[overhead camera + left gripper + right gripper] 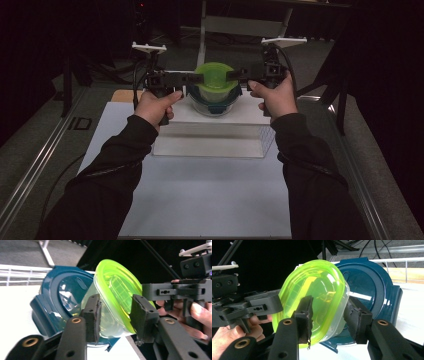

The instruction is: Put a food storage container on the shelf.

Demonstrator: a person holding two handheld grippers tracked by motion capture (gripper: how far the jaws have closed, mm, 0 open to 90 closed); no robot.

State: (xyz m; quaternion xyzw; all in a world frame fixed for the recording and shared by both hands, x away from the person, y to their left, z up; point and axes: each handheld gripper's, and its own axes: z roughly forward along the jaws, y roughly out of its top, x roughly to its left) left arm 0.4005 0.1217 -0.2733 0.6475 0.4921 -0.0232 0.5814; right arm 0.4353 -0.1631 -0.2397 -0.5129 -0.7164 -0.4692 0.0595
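High view: clear thin-walled plastic tub with a lime-green snap-on lid (215, 75) resting on a dark teal plastic base (236, 96), both on top of a white box (220, 117) near the middle of the far edge of the bench (200, 200). Left claw (194, 79) at the tub's left side, right claw (234, 75) at its right, both level with the lid.

Left gripper view: left claw (117, 312) apart, lid rim and tub wall between the pads, no pad clearly pressing. Right gripper view: the same for the right claw (330, 313), one pad before the green lid (312, 290), the other behind the clear wall.

Handling, as a judgement: looks empty, so probably light. Thin walls likely to flex and bow under a hard squeeze. Smooth glossy plastic, so slippery against the pads. Lid rim the stiffest part and the best place to take hold, from two opposite sides at once. Gentle, even pressure advisable, or a slip off the teal base (57, 292) likely.
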